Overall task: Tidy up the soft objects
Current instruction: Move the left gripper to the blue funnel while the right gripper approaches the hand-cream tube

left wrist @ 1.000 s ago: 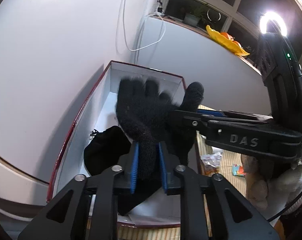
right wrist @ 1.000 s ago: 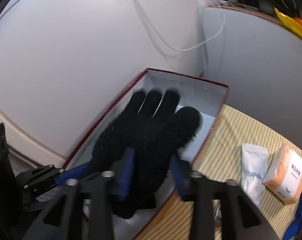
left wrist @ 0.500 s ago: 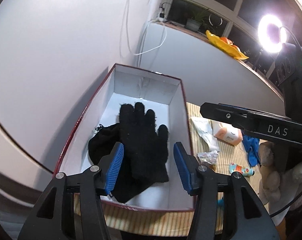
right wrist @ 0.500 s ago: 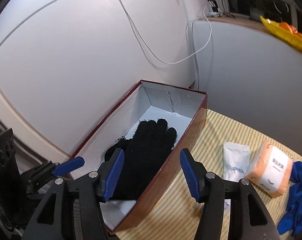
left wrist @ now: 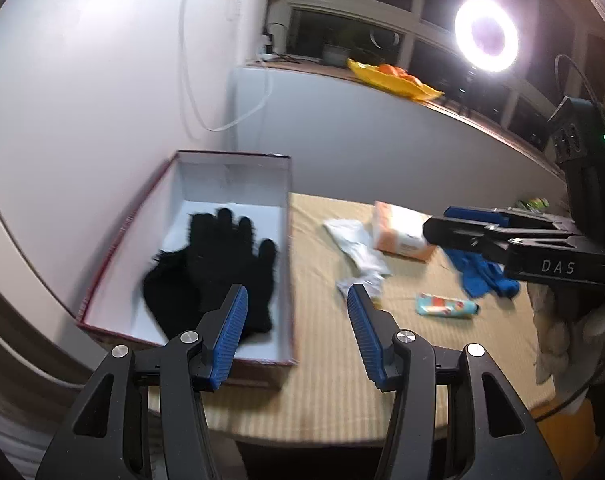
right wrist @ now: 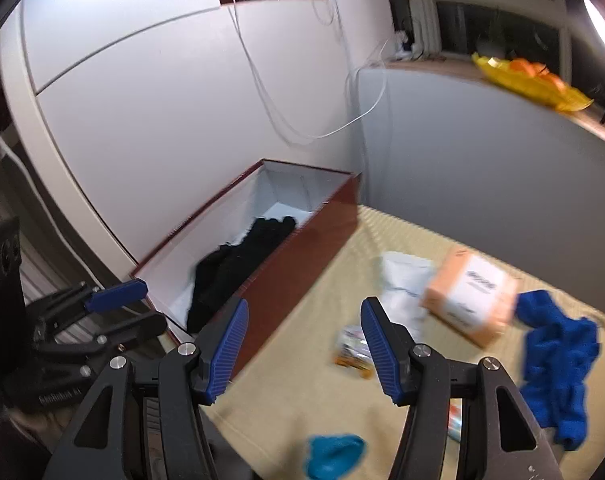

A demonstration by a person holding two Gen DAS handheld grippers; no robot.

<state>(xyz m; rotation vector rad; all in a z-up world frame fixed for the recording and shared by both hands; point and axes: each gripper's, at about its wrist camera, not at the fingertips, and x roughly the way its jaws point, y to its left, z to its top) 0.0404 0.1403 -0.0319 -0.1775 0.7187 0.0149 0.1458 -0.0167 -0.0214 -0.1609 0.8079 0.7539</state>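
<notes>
Now the black glove (left wrist: 222,264) is seen lying flat inside the red box (left wrist: 122,240), fingers toward the far wall, on top of another dark soft item whose kind cannot be told. A second ago it was pinched between the pads of both tools above the box; since then it has been let go and dropped in. The left hand-held gripper (left wrist: 298,332) has just been opened, and its jaws are now held fairly wide with nothing between them; the same is true of the right hand-held gripper (right wrist: 304,348), whose blue pads stand apart over bare matting. Both tools have been drawn back and away from the box, so that more of the table (left wrist: 326,360) is now taken in.

One soft thing can therefore be judged as stowed, and the task as partly done. Left out on the table are a blue cloth item (right wrist: 558,364), possibly a glove, well apart from the box, and a small teal piece (right wrist: 334,456) near the front edge. An orange packet (right wrist: 470,296), a white pouch (right wrist: 402,284) and small wrappers lie between them; whether these count as soft objects cannot be settled. The blue item is probably to be fetched next by the right tool, which is nearest to it.
</notes>
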